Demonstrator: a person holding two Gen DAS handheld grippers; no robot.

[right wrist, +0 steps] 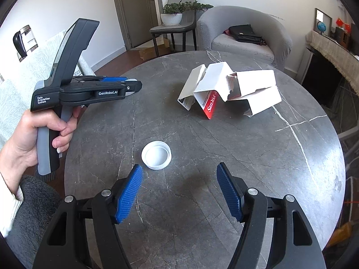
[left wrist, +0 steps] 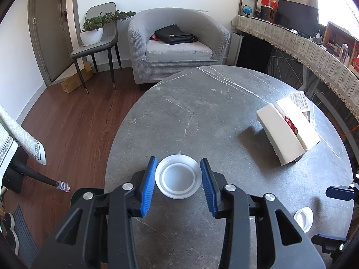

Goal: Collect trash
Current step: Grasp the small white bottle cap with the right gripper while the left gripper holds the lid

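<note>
On the round grey stone table [left wrist: 202, 103], a clear plastic lid [left wrist: 178, 176] sits between the blue pads of my left gripper [left wrist: 178, 159]. Both pads touch its rim. From the right wrist view, the left gripper [right wrist: 133, 85] shows side-on in a person's hand [right wrist: 29, 141], with the lid's edge visible at its tip. A smaller white cap [right wrist: 156, 155] lies open side up, just ahead and left of my right gripper [right wrist: 179, 165], which is open with nothing between its pads. Torn white and red card packaging [right wrist: 226, 89] lies farther back on the table.
Beyond the table stand a grey armchair [left wrist: 177, 44] holding a black bag and a chair with a potted plant [left wrist: 93, 31]. A cloth-draped desk [left wrist: 314, 51] runs along the right. Wooden floor [left wrist: 74, 121] lies to the left of the table edge.
</note>
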